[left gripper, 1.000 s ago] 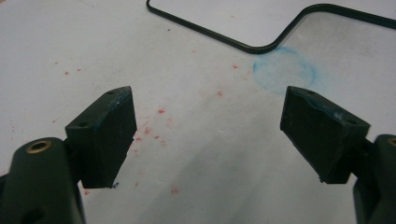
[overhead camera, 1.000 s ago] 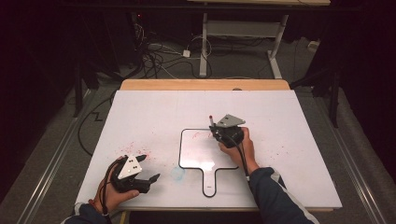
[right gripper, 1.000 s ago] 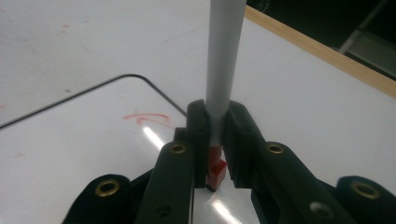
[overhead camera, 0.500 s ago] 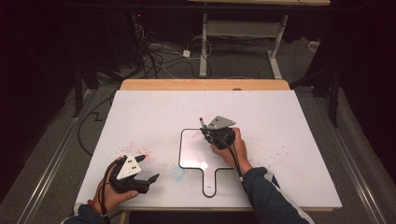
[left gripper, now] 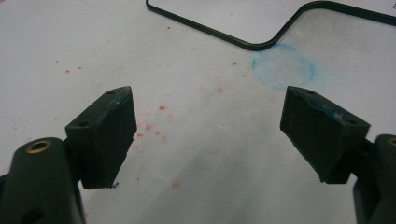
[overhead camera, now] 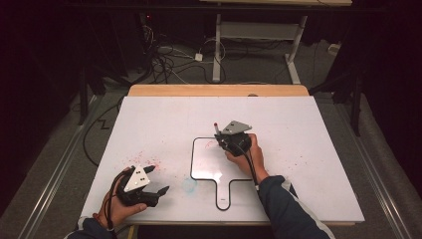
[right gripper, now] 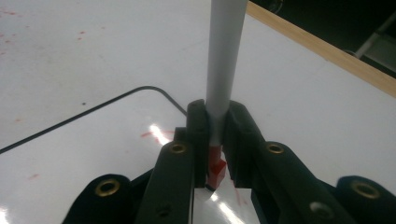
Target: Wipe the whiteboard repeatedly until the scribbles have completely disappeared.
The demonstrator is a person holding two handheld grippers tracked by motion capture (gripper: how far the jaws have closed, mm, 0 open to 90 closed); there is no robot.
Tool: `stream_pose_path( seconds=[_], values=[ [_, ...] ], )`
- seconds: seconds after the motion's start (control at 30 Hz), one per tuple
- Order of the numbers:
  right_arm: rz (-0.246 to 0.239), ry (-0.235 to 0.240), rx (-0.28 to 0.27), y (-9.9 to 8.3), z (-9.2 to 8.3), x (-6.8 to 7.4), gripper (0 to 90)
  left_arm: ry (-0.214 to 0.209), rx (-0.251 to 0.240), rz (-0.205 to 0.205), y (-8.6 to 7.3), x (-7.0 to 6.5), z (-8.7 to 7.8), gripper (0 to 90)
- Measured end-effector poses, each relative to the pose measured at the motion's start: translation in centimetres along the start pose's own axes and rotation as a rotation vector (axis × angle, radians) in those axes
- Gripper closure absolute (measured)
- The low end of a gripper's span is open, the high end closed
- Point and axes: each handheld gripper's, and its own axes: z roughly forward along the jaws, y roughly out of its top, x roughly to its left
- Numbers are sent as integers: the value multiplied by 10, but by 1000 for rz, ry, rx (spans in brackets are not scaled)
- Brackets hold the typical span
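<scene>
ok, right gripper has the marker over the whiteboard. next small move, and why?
Probably lower the marker tip onto the whiteboard and stroke. The right gripper is clamped on it, red tip pointing down at the board, where only a faint red mark shows.

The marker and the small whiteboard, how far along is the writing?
Done: the right gripper has clamped the marker, and a faint red mark lies on the small whiteboard. In hand: marker over its top edge. Left: most of it is unmarked; the left gripper rests open.

Bright tabletop, dark surroundings, slight glare
</scene>
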Motion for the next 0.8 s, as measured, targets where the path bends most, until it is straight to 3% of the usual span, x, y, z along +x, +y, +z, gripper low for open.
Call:
stream_pose_path(
  seconds=[0.07,0.13,0.23,0.3,0.33,0.4,0.53,0.8],
  values=[
    [24,-38,7,-4,-3,-8,822,0,1,-1,-1,0,0,174],
    [58,-26,-1,-7,-7,-13,822,-1,7,-1,-1,0,1,174],
    [21,1,-14,-10,-11,-8,821,0,5,0,-1,0,1,174],
    [15,-28,-4,-11,-13,-12,821,1,6,3,0,-1,0,174],
    [30,-47,-2,-13,-14,-17,821,1,7,5,0,-2,0,174],
    [84,-28,-12,-17,-17,-22,821,0,8,6,0,-2,0,174],
    [32,3,-23,-24,-28,-15,822,1,11,5,0,-1,1,176],
    [56,-6,-22,-41,-49,-36,821,0,7,10,1,-2,0,176]
  ],
)
